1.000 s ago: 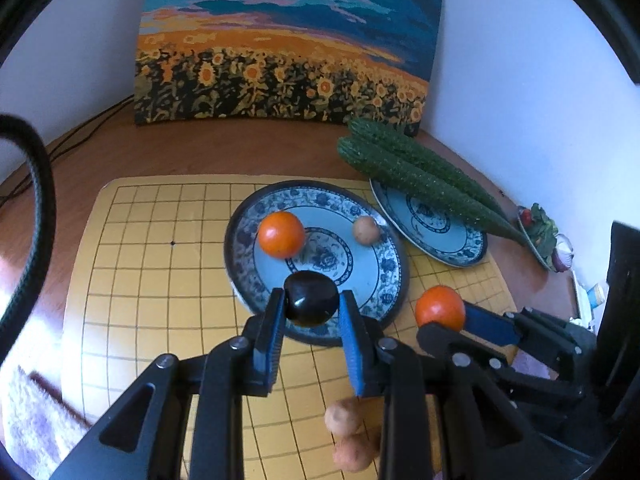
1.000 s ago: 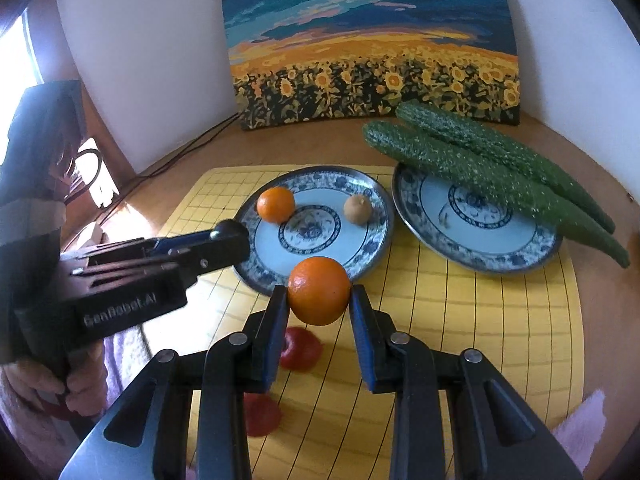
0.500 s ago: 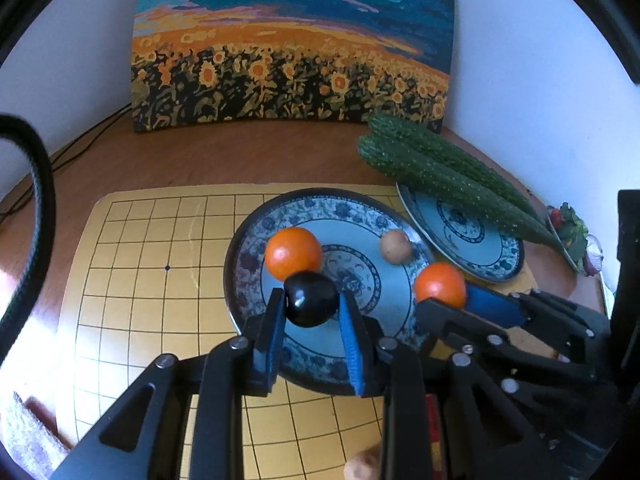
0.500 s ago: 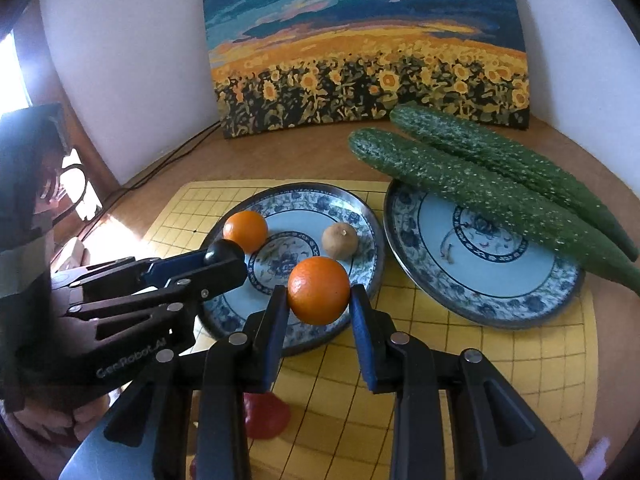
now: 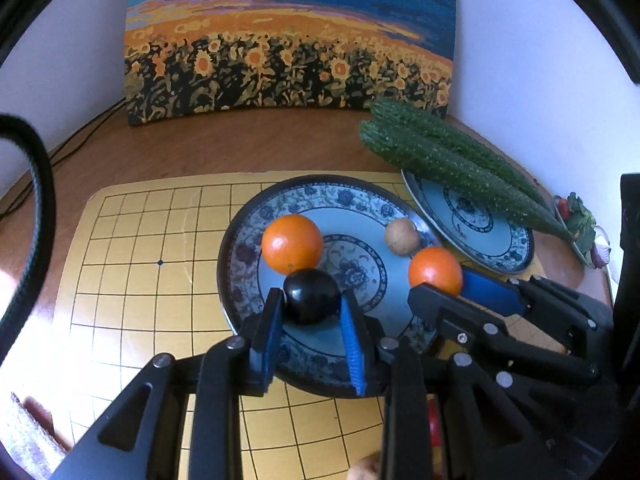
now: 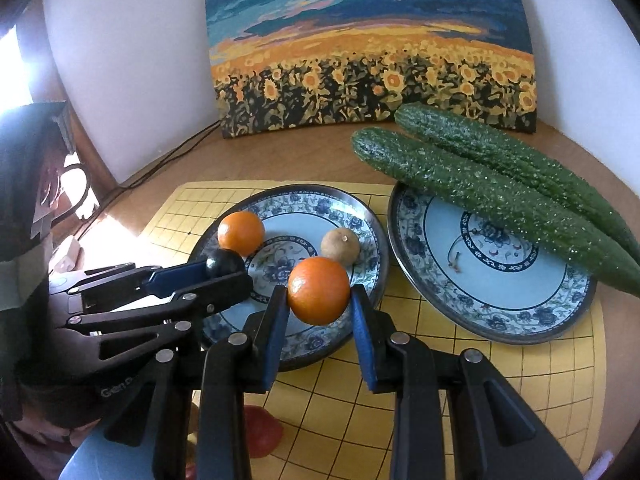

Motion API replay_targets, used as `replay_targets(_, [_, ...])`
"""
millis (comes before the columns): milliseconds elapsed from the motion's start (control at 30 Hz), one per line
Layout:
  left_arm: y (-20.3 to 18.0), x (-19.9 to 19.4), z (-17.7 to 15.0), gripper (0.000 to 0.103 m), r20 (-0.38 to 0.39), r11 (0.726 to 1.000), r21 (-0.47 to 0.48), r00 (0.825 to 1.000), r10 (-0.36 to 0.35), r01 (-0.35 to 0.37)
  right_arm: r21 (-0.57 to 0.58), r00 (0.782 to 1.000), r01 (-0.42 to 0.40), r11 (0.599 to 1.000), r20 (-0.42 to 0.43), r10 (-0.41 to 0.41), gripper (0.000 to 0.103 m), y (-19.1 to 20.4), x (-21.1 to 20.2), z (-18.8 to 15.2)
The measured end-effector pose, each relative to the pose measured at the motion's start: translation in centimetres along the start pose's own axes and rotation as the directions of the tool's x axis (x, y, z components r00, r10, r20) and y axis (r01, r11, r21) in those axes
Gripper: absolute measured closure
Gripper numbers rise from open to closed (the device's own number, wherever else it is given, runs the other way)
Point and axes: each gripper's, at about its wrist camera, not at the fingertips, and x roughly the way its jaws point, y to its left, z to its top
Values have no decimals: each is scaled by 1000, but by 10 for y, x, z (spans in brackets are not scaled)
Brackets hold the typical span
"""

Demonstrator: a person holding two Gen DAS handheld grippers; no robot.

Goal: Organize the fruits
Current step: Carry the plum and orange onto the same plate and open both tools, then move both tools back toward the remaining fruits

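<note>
On the wooden desk (image 5: 248,148), toward its back edge, the yellow grid board (image 5: 132,280) carries the left fruit plate (image 6: 352,204), already holding an orange (image 6: 241,233) and a small brown fruit (image 6: 340,245). The right hand-held gripper (image 6: 320,300) pinches a second orange (image 6: 319,290) over that plate's near rim, so an early release could roll it off onto the board. The left hand-held gripper (image 5: 310,300) pinches a dark plum (image 5: 312,296) just beside the resting orange and could knock it, or the two crowded grippers could collide.

Bright daylight glares from the left; fisheye edges curve and darken.
</note>
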Motion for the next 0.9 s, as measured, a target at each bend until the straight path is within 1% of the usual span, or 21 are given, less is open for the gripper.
replay_targets(133, [3, -5, 0, 67, 0, 1000, -5, 1000, 17, -17, 0, 1000, 1, 1000, 6, -1, 71, 1, -1, -1])
replay_targets(200, [4, -7, -1, 66, 0, 1000, -7, 1000, 18, -18, 4, 1000, -1, 1000, 7, 1, 69, 0, -1, -1])
replay_targets(267, [5, -9, -1, 65, -1, 1000, -11, 1000, 13, -13, 6, 1000, 4, 1000, 17, -4, 64, 0, -3, -2])
replay_targets(467, [5, -19, -2, 59, 14, 999, -12, 999, 30, -30, 34, 999, 17, 999, 27, -18, 49, -6, -8, -8])
replay_targets(533, [6, -23, -3, 54, 21, 999, -20, 999, 35, -35, 45, 999, 28, 999, 16, -28, 47, -8, -10, -10])
replay_targets(900, [3, -44, -13, 52, 31, 999, -35, 999, 33, -32, 46, 999, 29, 999, 28, -31, 46, 0, -33, -22])
